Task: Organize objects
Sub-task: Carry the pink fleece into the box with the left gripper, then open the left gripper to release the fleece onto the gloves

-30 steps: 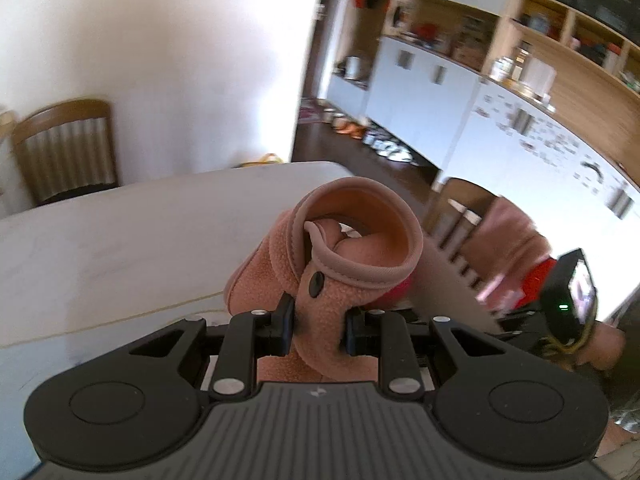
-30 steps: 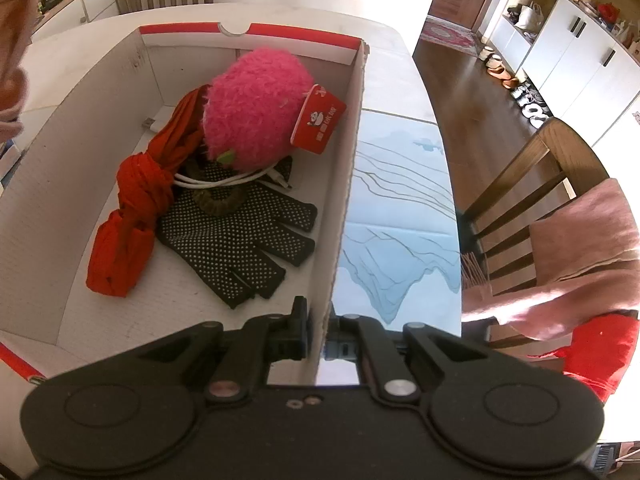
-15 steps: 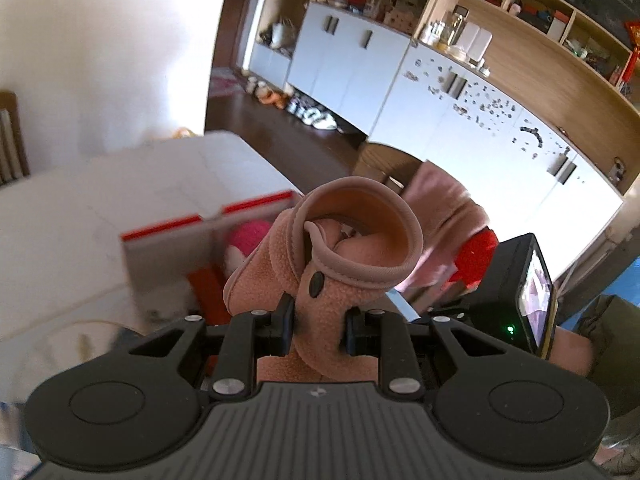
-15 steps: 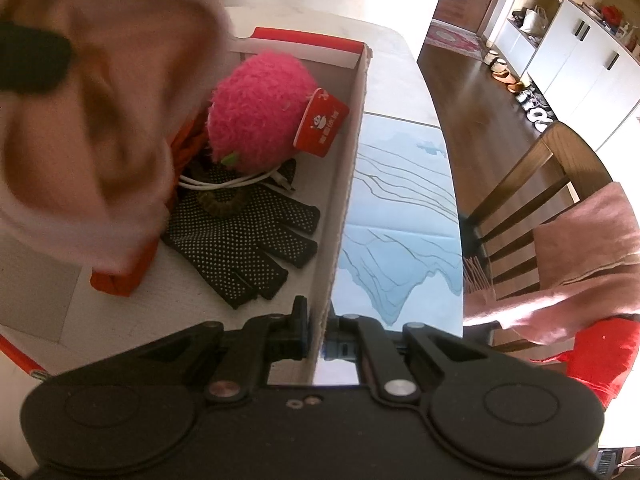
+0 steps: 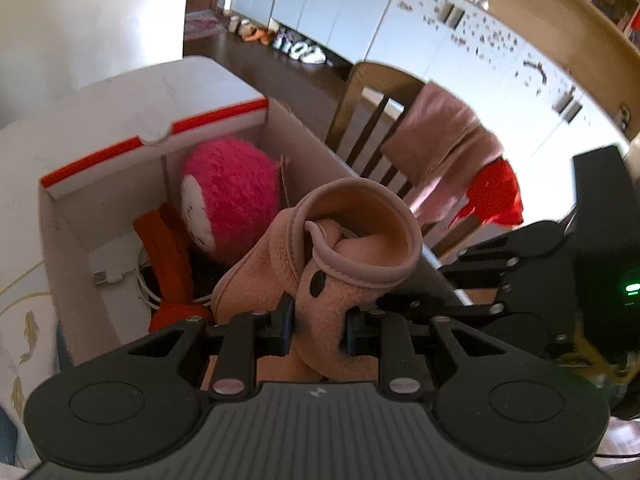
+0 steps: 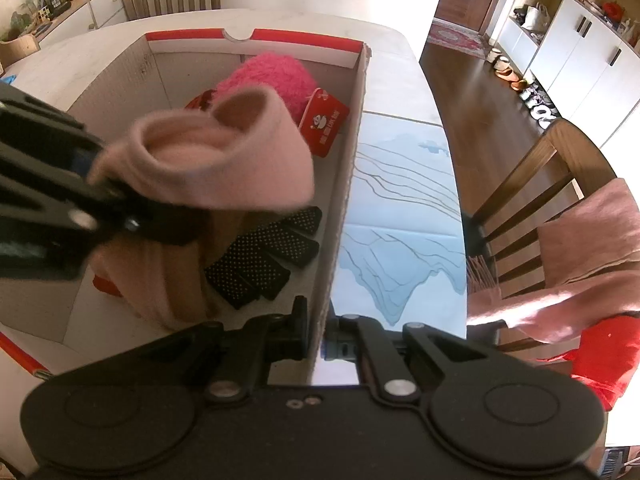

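**Currently: box part-filled, one fleece item in transit**

We logged the left gripper (image 5: 318, 330) pinching a pink fleece (image 5: 340, 248), held above the open box (image 6: 256, 36) and not yet released. Our right gripper (image 6: 316, 334) was pressed together on the box's right wall, seemingly to steady it.

Contents we recorded in the box:
- fuzzy pink toy (image 5: 234, 196) with red tag (image 6: 326, 122), at the far end
- orange-red cloth (image 5: 168, 252), left side
- black dotted glove (image 6: 266, 256), on the floor
- white cable (image 5: 120, 276), partly hidden

Status, as we judged it: four items stowed; the fleece hung over the interior but was not set down. Remaining: lower it, spread the left fingers, withdraw. Whether further loose items awaited on the table (image 6: 400, 200) we could not tell; none showed.
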Demonstrator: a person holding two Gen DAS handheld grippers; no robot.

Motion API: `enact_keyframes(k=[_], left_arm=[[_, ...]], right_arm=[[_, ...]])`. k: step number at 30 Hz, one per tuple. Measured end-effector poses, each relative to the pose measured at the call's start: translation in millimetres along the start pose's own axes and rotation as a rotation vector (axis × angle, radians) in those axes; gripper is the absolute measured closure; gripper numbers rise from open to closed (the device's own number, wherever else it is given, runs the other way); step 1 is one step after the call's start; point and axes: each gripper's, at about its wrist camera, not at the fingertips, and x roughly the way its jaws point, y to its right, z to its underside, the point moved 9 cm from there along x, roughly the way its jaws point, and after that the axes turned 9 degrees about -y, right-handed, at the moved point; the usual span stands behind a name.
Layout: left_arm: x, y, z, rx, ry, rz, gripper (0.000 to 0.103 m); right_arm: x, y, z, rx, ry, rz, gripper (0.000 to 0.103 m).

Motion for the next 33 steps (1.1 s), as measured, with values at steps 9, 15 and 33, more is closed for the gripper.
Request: enact_keyframes(k=[9, 15, 33], left_arm=[[34.9, -5.5, 8.4, -0.008, -0.096, 0.006, 0.081], [42.5, -6.1, 9.3, 0.008, -0.120, 0.008, 0.081], [18.1, -4.7, 6.7, 0.012, -0.044, 0.039, 0.041]], right_arm=[[0.5, 0.4, 0.7, 0.004, 0.000, -0.004, 0.098], [1.1, 0.5, 1.1, 0.006, 0.000, -0.005, 0.098], [1.7, -0.1, 2.6, 0.002, -0.002, -0.003, 0.098]])
